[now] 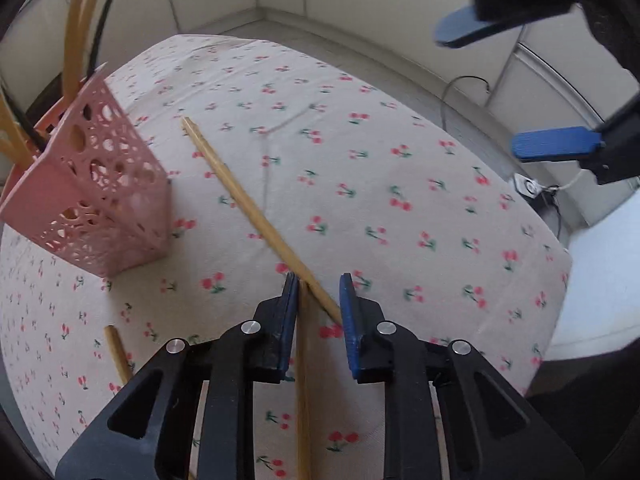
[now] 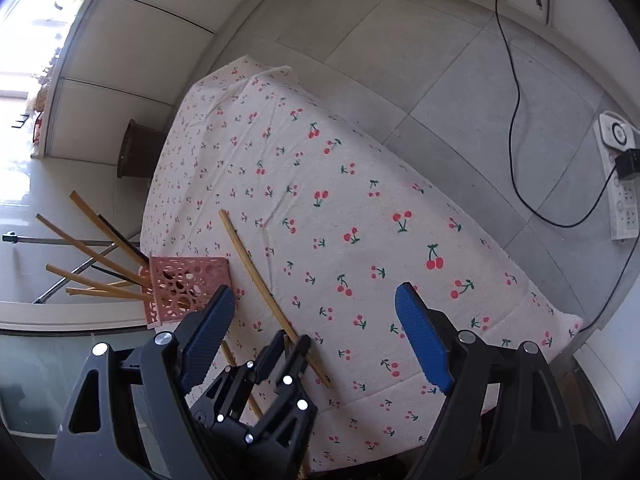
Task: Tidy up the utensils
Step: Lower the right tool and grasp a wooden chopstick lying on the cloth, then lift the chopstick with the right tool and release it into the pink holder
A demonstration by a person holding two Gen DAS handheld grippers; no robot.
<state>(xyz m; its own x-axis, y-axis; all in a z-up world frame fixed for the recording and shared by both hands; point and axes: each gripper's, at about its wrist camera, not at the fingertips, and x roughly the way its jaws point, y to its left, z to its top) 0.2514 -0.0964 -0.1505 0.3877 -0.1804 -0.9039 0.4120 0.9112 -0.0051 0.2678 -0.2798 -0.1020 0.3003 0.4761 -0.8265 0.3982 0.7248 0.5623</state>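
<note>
In the left wrist view, the left tool (image 1: 319, 300) sits at the bottom centre of the frame, its blue pads partly apart. A bamboo chopstick (image 1: 303, 380) runs straight down between them, lying against the left pad, while the right pad stands clear of it; whether it is actually gripped cannot be told. A second chopstick (image 1: 256, 216) lies diagonally on the cherry-print bench (image 1: 400, 128), reaching from centre left of the frame down to the tool's tips. A third stick (image 1: 118, 354) shows at lower left, partly hidden by the tool's body. At the left edge stands a pink perforated holder (image 1: 104, 196), with several bamboo and dark chopsticks rising out of it toward the upper left corner.

In the right wrist view, the right tool (image 2: 316, 340) fills the bottom of the frame, spread wide with nothing between its pads, held above the bench. The left tool appears below it at lower centre, over the near end of the diagonal chopstick.
</note>
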